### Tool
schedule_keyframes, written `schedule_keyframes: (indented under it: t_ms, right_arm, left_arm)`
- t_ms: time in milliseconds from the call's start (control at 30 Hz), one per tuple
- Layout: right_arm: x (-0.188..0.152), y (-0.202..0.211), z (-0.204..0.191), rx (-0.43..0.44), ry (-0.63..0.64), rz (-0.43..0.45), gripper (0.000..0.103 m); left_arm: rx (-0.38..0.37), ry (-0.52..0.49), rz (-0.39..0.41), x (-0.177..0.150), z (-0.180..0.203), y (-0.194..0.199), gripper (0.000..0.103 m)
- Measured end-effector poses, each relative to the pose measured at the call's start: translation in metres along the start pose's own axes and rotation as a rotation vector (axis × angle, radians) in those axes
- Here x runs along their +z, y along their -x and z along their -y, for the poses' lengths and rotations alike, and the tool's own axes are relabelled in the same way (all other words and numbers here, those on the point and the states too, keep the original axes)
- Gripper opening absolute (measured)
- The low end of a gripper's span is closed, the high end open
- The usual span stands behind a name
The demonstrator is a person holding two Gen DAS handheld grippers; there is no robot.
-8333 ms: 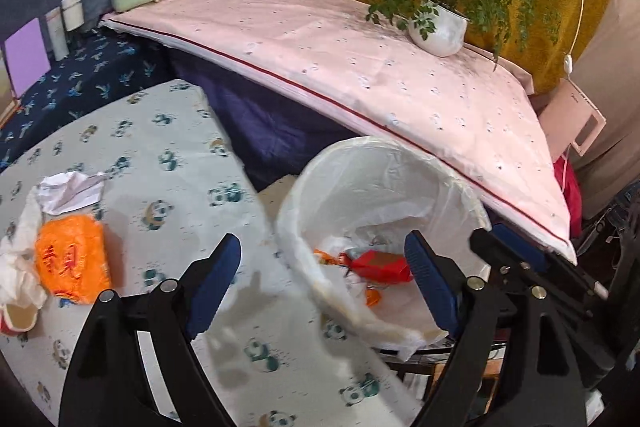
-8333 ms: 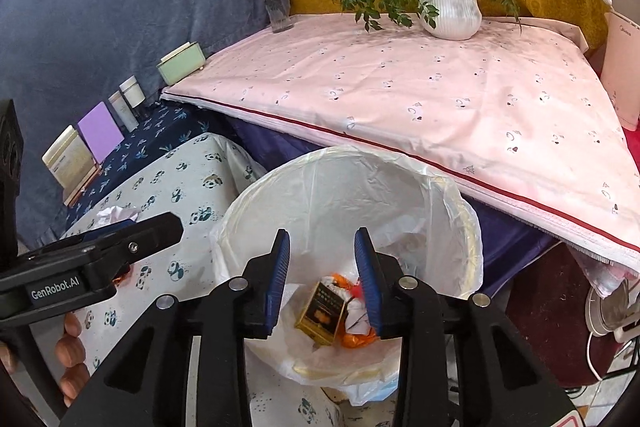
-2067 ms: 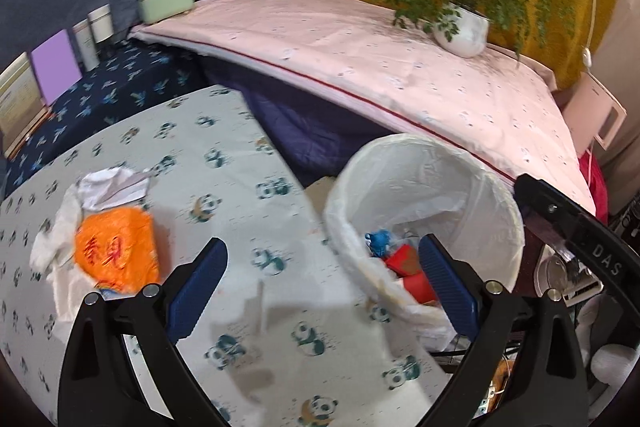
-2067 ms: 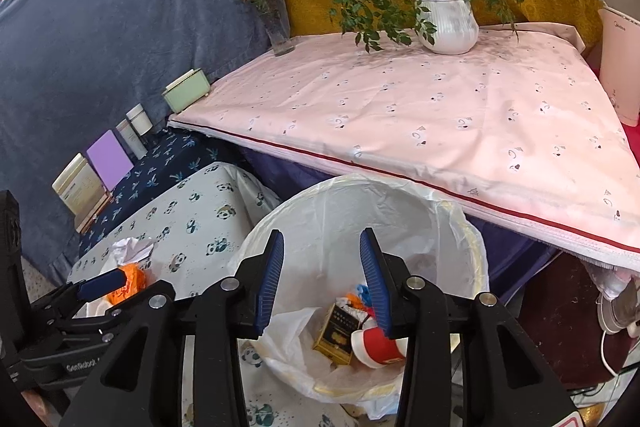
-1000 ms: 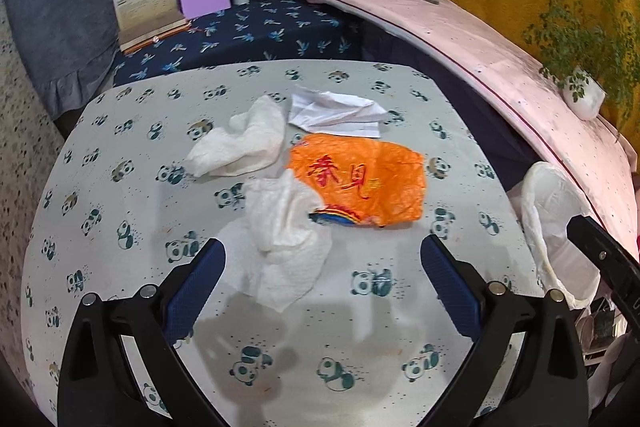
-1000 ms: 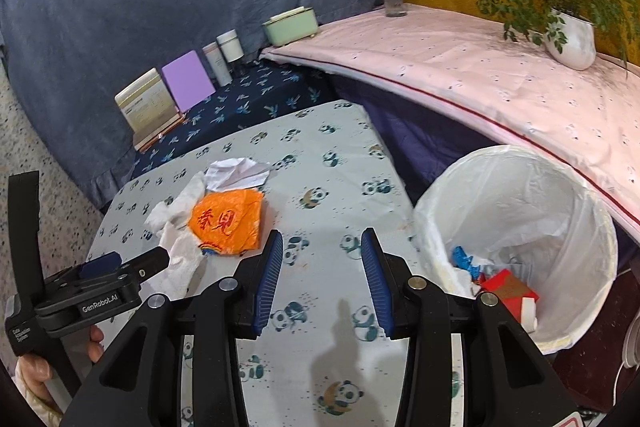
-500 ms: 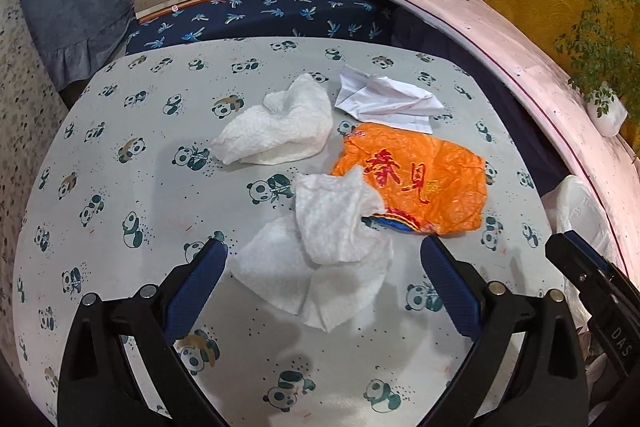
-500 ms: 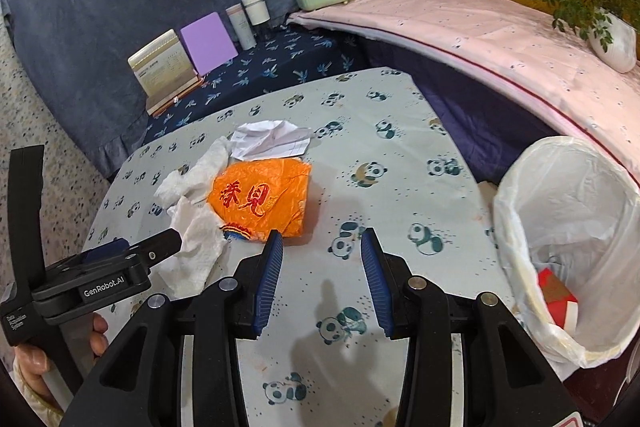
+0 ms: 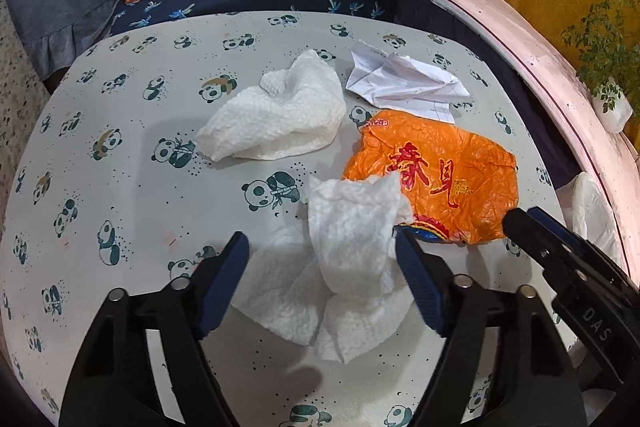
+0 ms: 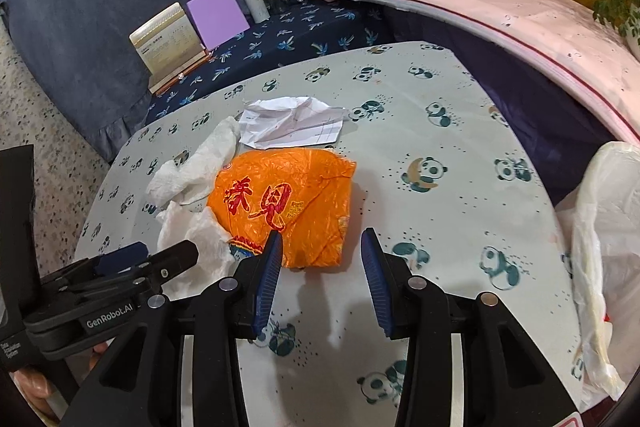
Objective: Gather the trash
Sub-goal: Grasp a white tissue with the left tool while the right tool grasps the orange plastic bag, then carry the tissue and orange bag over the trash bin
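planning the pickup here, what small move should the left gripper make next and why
Probably ease the left gripper down and shut it on the near paper towel. It is open, and the crumpled towel already lies between its fingers, loose on the panda tablecloth with one corner over the orange bag. The right gripper, also open, is lined up on that bag.

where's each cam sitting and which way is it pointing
Left wrist: on the left gripper, looking down its open jaws at a tissue on the table; right gripper at right edge.
Right wrist: on the right gripper, open jaws facing the orange bag; left gripper and fingers lower left.
Both show the bag, tissues and paper.
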State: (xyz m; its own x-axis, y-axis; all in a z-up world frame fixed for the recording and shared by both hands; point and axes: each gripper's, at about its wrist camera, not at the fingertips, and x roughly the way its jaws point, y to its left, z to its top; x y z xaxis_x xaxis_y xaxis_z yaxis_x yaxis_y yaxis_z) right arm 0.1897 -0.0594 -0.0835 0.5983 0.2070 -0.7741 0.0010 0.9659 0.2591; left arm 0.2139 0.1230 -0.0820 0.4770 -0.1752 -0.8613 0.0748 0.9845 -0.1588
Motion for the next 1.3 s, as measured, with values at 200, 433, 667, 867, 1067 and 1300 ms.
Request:
schedule_keyframes:
  t_ms: [200,433,667,867,1067,1300]
  right_arm:
    - [0.001,-0.017,-0.001,0.003,0.002,-0.024,0.04]
    - [-0.003,-0.019,-0.004,0.014,0.015,-0.027,0.021]
    - [-0.006,0.01,0.0,0.009,0.011,0.028,0.016]
    - [-0.006,0.052,0.018,-0.014,-0.027,0.109,0.013]
    - [-0.01,0.093,0.041,-0.049,-0.059,0.182,0.012]
    - [-0.019,0.137,0.074,-0.088,-0.113,0.261,0.01]
  left_arm:
    - [-0.037,-0.009,-0.027,-0.001,0.002,-0.008,0.042]
    - [-0.05,-0.033,-0.031,-0.004,0.009,-0.006,0.026]
    - [-0.067,-0.058,-0.013,-0.007,0.021,0.009,0.016]
    - [-0.094,-0.105,0.017,-0.01,0.046,0.031,0.015]
    - [-0.13,-0.171,0.053,-0.015,0.083,0.052,0.01]
    - [-0.187,-0.247,0.072,-0.024,0.13,0.072,0.01]
